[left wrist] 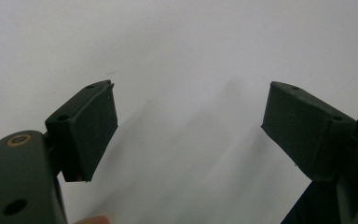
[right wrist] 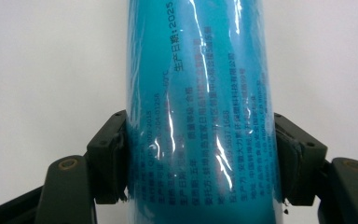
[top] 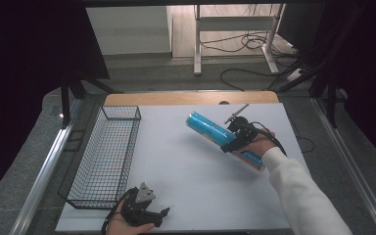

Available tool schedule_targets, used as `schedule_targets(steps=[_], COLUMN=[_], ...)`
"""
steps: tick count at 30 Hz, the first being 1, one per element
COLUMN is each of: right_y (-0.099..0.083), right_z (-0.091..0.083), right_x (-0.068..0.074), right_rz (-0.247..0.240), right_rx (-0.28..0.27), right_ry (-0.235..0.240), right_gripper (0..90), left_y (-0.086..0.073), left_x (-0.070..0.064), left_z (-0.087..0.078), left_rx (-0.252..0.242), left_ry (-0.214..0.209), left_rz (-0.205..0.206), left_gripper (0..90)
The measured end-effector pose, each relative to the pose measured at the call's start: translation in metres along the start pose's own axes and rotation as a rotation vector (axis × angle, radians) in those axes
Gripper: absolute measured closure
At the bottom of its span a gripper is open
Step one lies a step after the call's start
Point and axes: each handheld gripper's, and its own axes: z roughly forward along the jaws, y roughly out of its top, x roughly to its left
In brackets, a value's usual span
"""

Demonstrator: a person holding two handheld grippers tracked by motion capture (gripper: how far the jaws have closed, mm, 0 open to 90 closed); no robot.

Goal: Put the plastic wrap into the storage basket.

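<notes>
Blue cylinder [top: 223,140], glossy film wrap, clamped mid-body by right tool [top: 237,138], may slip or tilt before wire basket [top: 105,154] at nine o'clock; left tool [top: 152,215] held apart, idle.

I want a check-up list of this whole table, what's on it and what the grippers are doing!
Surface: white table top, bare in the middle.
Job's things: blue tube in shiny wrap, held tilted above the table; wire basket at the left, looks empty.
Clutter: nothing seen.
Grippers: right gripper clamped on the tube; left gripper open, holding nothing, at the near edge.
Cables: black loops on the floor beyond the table.
Surroundings: white desk frame, dark curtains.
</notes>
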Motion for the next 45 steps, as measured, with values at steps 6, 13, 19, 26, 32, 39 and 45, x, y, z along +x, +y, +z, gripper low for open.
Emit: schedule_targets(steps=[6, 13, 19, 26, 32, 39, 45], right_y=[-0.014, -0.027, -0.037, -0.048, -0.057, -0.069, -0.077], right_z=[-0.010, -0.021, -0.027, -0.030, -0.029, -0.025, -0.022], right_x=[0.008, 0.022, 0.033, 0.044, 0.050, 0.057, 0.063], right_rz=[0.070, 0.101, 0.162, 0.230, 0.258, 0.299, 0.335], right_rx=[-0.043, -0.096, -0.157, -0.215, -0.240, -0.287, -0.330], right_ry=[0.037, 0.118, 0.183, 0.241, 0.266, 0.308, 0.337], right_gripper=[32.2, 32.2, 32.2, 32.3, 32.3, 32.3, 32.3], left_y=[0.001, 0.002, 0.002, 0.004, 0.011, 0.018, 0.026], left_x=[0.000, 0.001, 0.000, 0.000, 0.002, 0.004, 0.009], left_z=[0.000, -0.001, 0.000, 0.001, -0.001, -0.008, -0.010], left_rx=[-0.002, -0.022, -0.027, -0.030, -0.069, -0.148, -0.199], left_ry=[-0.003, -0.001, -0.001, -0.015, -0.105, -0.142, -0.158], left_rz=[-0.004, -0.026, -0.033, -0.041, -0.104, -0.168, -0.231], left_gripper=[17.7, 17.8, 17.8, 17.8, 17.7, 17.7, 17.4])
